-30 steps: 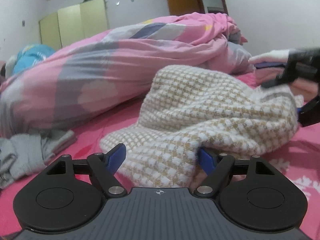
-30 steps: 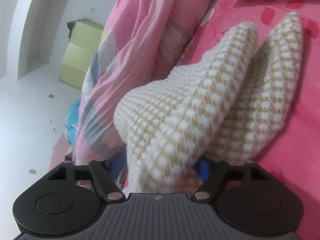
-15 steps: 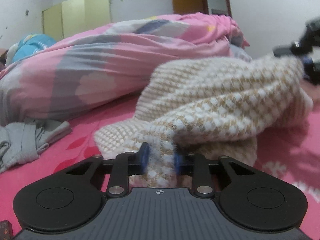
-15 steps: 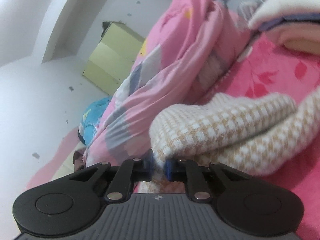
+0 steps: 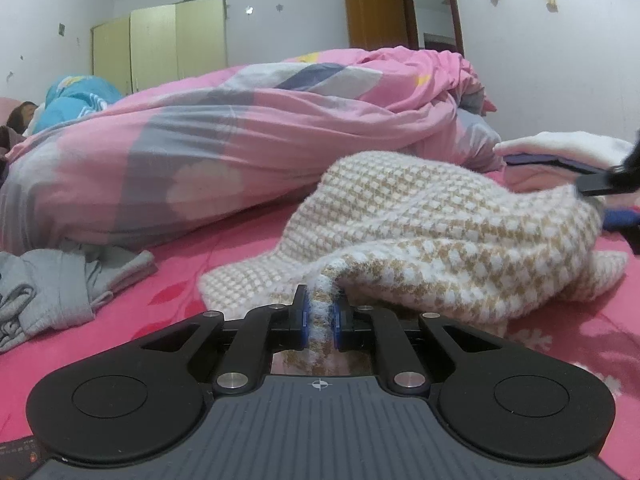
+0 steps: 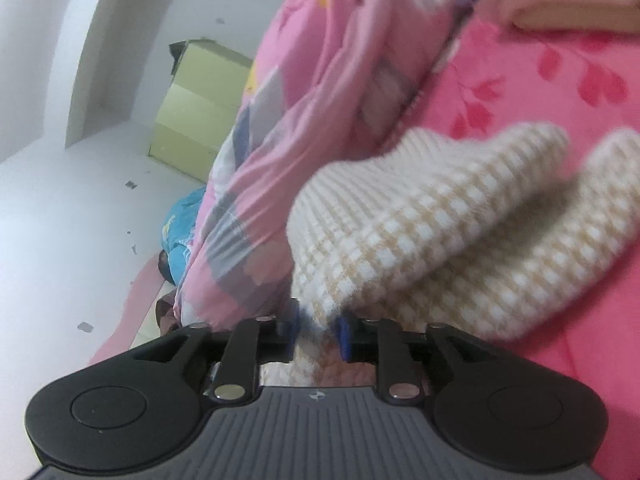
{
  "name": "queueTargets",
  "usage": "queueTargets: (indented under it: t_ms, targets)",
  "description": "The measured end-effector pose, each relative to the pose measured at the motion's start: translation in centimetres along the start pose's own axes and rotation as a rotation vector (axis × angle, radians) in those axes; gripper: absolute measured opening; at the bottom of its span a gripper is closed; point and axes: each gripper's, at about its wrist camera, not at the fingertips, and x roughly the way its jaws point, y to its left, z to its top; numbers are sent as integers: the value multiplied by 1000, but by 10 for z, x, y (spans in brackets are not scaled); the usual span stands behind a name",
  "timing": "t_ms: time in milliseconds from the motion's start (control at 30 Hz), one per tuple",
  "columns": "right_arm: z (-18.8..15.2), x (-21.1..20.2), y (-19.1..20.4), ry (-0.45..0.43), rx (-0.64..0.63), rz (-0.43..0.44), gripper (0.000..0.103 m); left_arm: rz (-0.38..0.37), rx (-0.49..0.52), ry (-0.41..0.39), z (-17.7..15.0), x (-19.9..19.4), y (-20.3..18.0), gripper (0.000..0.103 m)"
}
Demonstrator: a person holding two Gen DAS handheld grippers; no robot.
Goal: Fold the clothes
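Pinching a narrow ridge of knit between its blue pads, the left gripper (image 5: 320, 318) is seen clenched on the near edge of the beige-and-white checked sweater (image 5: 432, 232), and its jaws are closing the last little way with the fabric squeezed thin between them. From that pinch the sweater runs away to the far right, rising in a soft hump and ending at the right of the left wrist view, where the dark frame of the right gripper (image 5: 616, 184) is caught at the picture's edge. The long axis of the garment is therefore judged to lie roughly from one gripper to the other, stretched across the pink floral bedsheet (image 5: 224, 264).

In the right wrist view the right gripper (image 6: 318, 328) is seen with the sweater (image 6: 460, 240) between its pads, but its jaws are opening; the picture is blurred, and whether the pads press the cloth is hard to make out, though the gap looks filled by knit. Two rounded folds of the garment are seen beyond it, to the right.

Further out, a grey garment (image 5: 52, 288) lies on the sheet at the near left, and a pink patterned duvet (image 5: 240, 136) is heaped along the far side. The left end is judged the more secure grip for the coming fold.
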Motion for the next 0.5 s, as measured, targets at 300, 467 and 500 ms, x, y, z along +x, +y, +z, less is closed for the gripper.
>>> queueTargets:
  t_ms: [300,467,500]
  targets:
    - [-33,9,-29,92,97,53,84,2,2,-3,-1,0,0,10]
    - [-32,47,-16,144,47,66,89,6,10,5,-4,1,-1,14]
    - [-30,53,-13,142,27,56,89,7,12,6,-4,1,-1,14]
